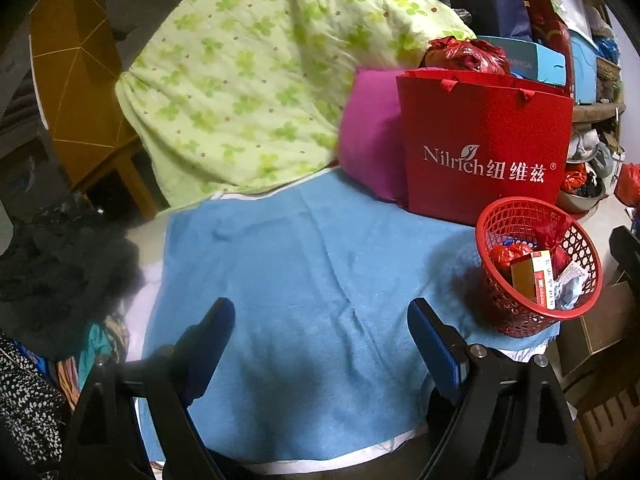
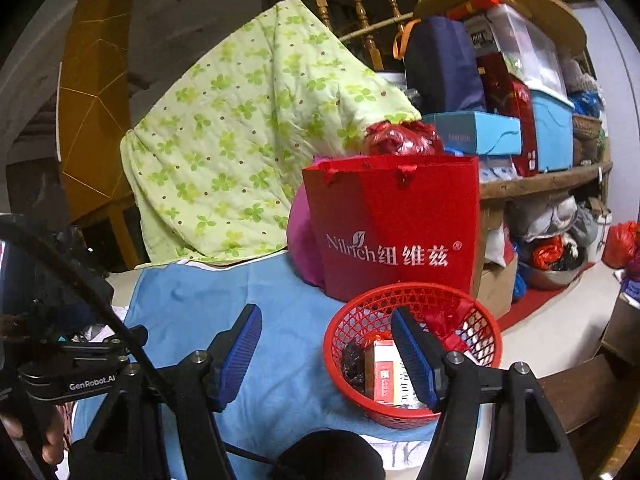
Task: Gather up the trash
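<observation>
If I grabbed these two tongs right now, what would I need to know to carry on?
Left tongs: open, empty, over the blue towel.
Right tongs: open, empty, beside the basket's near rim.
Red basket sits on the towel's right corner, in front of the red bag; it already holds boxes and wrappers.
No loose trash shows on the towel. Left: check around it for more.

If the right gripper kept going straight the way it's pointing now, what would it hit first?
Most likely the near rim of the red mesh basket. The right gripper is open, its right finger overlapping the basket's mouth, its left finger over the blue towel. Depth is unclear; the red Nilrich bag stands behind.
</observation>
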Available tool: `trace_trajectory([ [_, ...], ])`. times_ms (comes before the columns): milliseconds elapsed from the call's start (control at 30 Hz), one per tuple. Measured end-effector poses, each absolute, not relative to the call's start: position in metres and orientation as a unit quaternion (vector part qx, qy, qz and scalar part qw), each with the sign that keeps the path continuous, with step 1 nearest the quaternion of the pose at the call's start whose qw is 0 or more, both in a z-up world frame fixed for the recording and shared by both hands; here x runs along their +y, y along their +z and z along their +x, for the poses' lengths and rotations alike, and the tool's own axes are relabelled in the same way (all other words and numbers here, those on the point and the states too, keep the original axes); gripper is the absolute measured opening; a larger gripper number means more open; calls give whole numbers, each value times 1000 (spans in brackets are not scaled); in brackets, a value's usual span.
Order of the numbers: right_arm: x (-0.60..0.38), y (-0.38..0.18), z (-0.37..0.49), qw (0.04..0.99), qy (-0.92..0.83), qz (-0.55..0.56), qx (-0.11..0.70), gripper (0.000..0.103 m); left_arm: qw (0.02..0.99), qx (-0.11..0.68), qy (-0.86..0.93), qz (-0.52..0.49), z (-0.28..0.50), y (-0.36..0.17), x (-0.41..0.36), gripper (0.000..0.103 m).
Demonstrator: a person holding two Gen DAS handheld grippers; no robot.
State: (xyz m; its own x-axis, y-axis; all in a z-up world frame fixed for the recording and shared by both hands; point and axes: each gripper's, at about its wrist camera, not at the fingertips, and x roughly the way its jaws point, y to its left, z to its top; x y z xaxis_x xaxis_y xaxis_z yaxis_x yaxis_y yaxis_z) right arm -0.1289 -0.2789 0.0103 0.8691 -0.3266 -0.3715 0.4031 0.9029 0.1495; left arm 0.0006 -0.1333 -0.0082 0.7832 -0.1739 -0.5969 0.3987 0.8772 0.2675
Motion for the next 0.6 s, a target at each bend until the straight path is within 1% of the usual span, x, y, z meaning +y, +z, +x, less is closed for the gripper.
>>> trace_trajectory([
  [600, -295, 19, -161, 952, -205, 131, 185, 75, 921, 293, -165, 195, -31, 6, -141, 89],
])
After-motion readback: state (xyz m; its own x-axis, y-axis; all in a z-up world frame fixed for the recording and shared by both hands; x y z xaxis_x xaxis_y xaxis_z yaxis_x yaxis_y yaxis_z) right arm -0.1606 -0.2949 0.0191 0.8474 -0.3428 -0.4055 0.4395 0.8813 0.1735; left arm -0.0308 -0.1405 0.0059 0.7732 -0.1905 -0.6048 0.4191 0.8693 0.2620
